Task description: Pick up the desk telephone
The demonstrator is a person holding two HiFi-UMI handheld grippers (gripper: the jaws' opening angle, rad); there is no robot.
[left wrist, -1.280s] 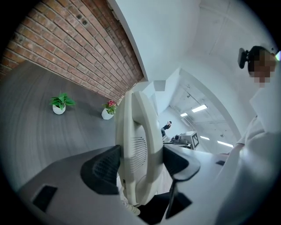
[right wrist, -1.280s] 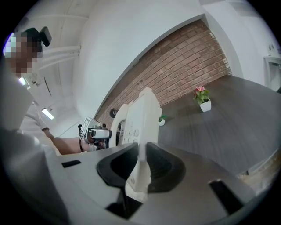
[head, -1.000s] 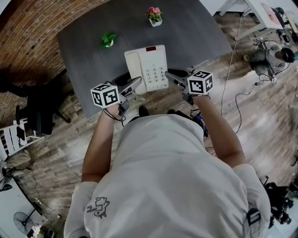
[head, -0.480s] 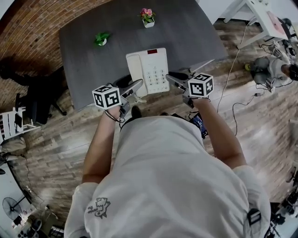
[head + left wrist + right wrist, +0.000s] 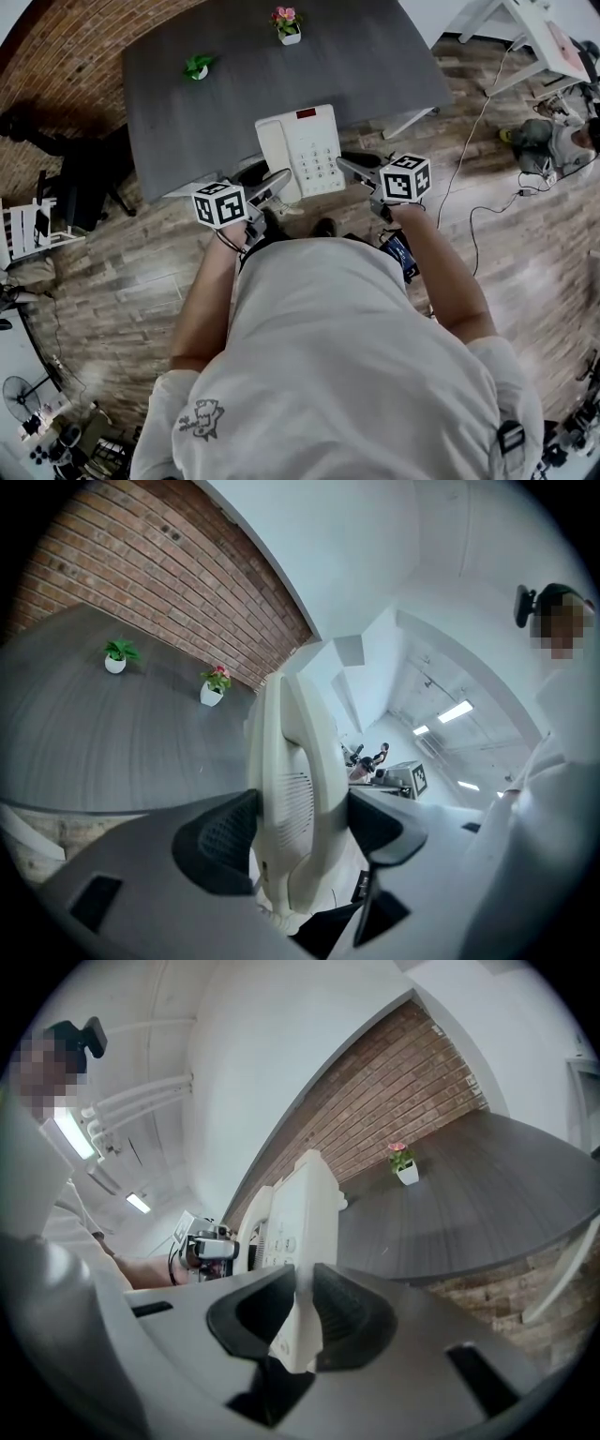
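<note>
Since a second ago: the phone and both tongs have come back toward the person together, and the two little pots now sit further beyond the tips.

State now: the white plastic desk telephone (image 5: 302,150) hangs between the two tongs, with its handset side in the left tongs (image 5: 278,180) and its keypad side in the right tongs (image 5: 349,167). The left pair stands wide, pads pressed on either face of the thick handset end. The right pair stands narrow, pinching the thin edge of the keypad side (less bite there, I'd watch that one). Roughly half the phone is out past the near edge of the dark grey desk (image 5: 375,66), with floor under that half.

Progress: grasp done. Lift looks done too, since the phone reads as clear of the desk top. At most what's left is holding it steady or carrying it clear.

Room:
- Beyond the tips: bare desk, then a small green plant in a white pot (image 5: 197,67) and a pink-flowered plant in a white pot (image 5: 286,23), both well apart from the phone.
- Outboard of the left tongs: a black chair (image 5: 84,178), well apart.
- Outboard of the right tongs: open wooden floor (image 5: 525,262) with loose cables (image 5: 466,187).
- Behind the tongs: only the person's body.

Cannot tell whether a cord still runs from the phone to the desk.
</note>
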